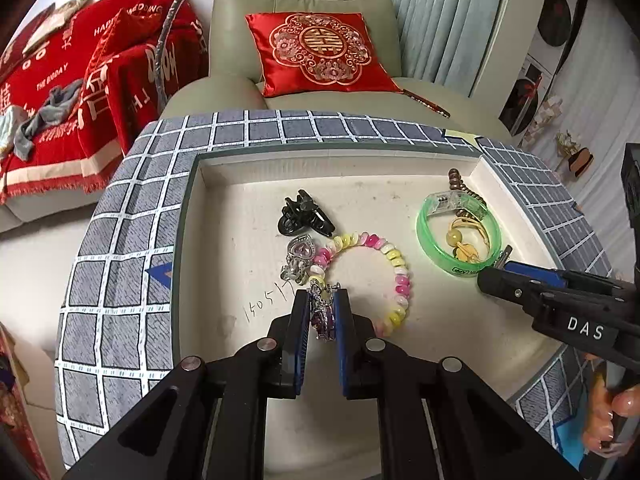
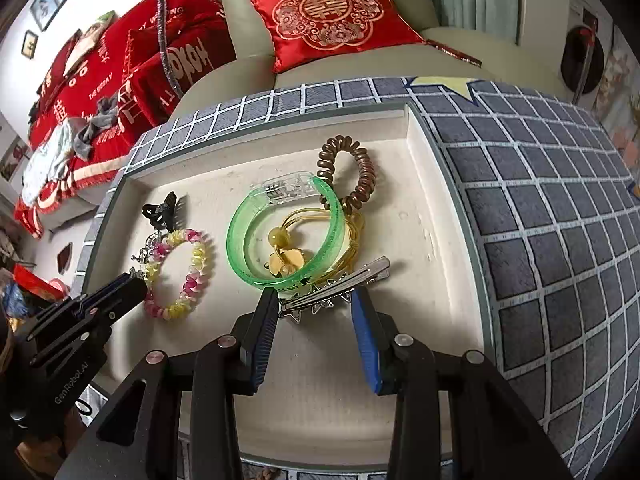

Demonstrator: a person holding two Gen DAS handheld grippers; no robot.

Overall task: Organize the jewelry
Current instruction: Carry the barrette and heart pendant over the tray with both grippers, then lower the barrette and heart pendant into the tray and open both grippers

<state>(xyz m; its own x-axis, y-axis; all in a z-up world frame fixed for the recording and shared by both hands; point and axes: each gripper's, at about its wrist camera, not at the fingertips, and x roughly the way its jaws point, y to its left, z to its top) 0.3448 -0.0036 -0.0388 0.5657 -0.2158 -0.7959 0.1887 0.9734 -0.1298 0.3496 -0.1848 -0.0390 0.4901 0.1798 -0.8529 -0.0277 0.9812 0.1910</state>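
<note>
In the white tray (image 1: 224, 184) the left gripper (image 1: 322, 298) pinches a silver charm piece with a purple stone (image 1: 323, 320) between nearly closed fingers, at 6 o'clock of the pink-and-yellow bead bracelet (image 1: 394, 276). Handwritten digits "1505" (image 1: 262, 306) sit at the gripper's 9 o'clock. The right gripper (image 2: 314, 300) – marked "DAS" in the left view – has its fingers spread wide around a silver hair clip (image 2: 340, 286), just at 6 o'clock of the green bangle (image 2: 236, 236). The other tool's side reads "GenRobot.AI". A black claw clip (image 1: 304, 216) lies at the bracelet's 11 o'clock.
</note>
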